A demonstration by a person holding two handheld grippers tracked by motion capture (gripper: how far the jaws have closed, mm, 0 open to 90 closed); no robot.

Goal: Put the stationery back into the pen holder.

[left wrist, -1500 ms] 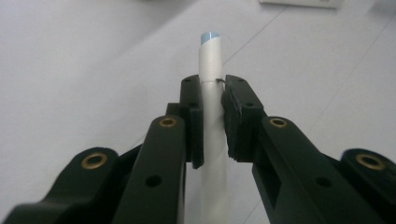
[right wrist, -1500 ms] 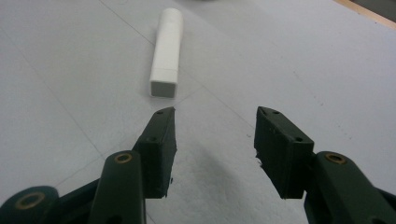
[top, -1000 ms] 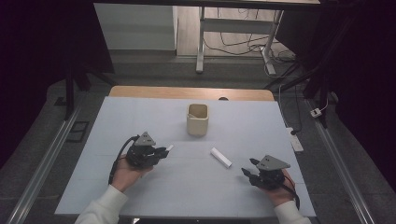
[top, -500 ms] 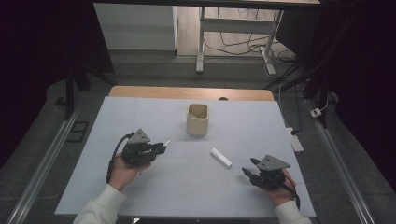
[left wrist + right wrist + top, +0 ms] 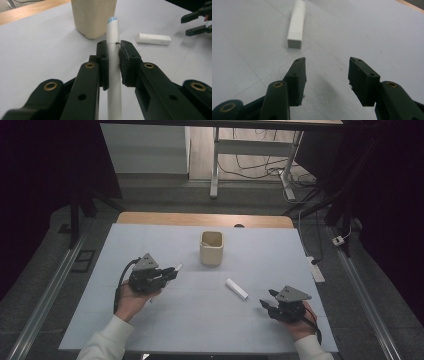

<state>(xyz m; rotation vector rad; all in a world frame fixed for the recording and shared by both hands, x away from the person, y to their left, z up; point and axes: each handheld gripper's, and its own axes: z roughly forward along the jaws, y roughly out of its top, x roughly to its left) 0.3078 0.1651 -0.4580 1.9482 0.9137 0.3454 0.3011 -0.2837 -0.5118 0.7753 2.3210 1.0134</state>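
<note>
From the high view, the left gripper [image 5: 170, 271] holds a thin white pen [image 5: 177, 268] over the pale sheet [image 5: 150, 330] that covers the table. The pen sticks out past the jaws and points toward a small cream cup [image 5: 211, 248]. The cup is boxy with round corners and an open top. A short white cap [image 5: 236, 288] lies flat on the sheet, between the cup and the right gripper [image 5: 267, 305], touching neither one. The right gripper sits low, near the bottom right corner, with its jaws apart and nothing in them. In the left gripper view, the two black jaws squeeze the pen [image 5: 113, 62] from both sides. The pen is smooth, round and white, with a light blue tip. The cup [image 5: 93, 17] stands just behind it, plain and dull. The cap [image 5: 153, 39] lies off to the right, a blocky white stick. In the right gripper view, the black jaws stand open, with bare sheet between them. The cap [image 5: 297, 22] lies ahead, long and smooth with a square end.
</note>
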